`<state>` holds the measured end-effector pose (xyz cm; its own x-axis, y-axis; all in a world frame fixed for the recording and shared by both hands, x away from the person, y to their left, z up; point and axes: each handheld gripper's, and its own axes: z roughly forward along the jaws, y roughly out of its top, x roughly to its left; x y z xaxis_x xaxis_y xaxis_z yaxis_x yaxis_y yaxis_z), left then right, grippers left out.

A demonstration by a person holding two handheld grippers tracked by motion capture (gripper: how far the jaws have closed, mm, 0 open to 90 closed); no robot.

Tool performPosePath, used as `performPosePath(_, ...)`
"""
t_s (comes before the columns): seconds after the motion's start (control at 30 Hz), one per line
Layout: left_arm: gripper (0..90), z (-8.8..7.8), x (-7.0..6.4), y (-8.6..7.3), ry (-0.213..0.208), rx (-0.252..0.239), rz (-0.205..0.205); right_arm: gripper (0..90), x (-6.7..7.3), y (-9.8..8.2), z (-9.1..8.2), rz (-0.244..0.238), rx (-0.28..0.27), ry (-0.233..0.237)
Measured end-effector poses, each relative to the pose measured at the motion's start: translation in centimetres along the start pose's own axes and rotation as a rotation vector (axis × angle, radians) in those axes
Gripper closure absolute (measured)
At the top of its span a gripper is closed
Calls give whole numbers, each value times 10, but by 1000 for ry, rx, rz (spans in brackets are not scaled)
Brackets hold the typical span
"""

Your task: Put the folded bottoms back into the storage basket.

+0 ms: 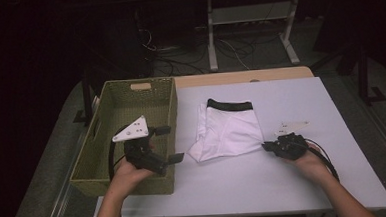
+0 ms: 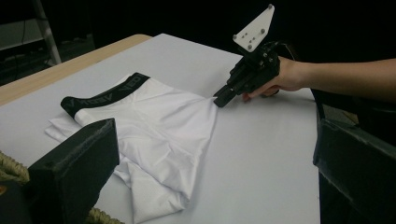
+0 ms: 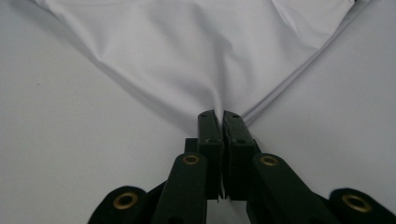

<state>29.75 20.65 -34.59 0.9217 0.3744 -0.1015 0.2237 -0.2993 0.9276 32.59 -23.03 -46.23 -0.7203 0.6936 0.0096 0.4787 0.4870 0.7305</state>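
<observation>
At frame centre, folded white underwear with a black waistband [image 1: 229, 129] lies on the white table [image 1: 295, 178]; the right gripper [image 1: 266, 146] pinches its corner, the left gripper [image 1: 169, 144] spread apart over the woven green basket [image 1: 130, 94]

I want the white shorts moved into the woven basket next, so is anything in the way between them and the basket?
The left claw hovers open over the basket's near right wall, on the side facing the white shorts, so it partly blocks that route. The table between holds nothing else. The right claw pinches the shorts' corner.
</observation>
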Motion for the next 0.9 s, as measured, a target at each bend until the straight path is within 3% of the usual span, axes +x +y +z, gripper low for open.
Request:
performPosePath(0.37, 2, 0, 0, 0, 2, -1, 1, 862, 8, -5, -16, -25, 13, -2)
performPosePath(0.9, 2, 0, -1, 0, -1, -1, 7, 861, 17, -25, -45, -11, 21, 3)
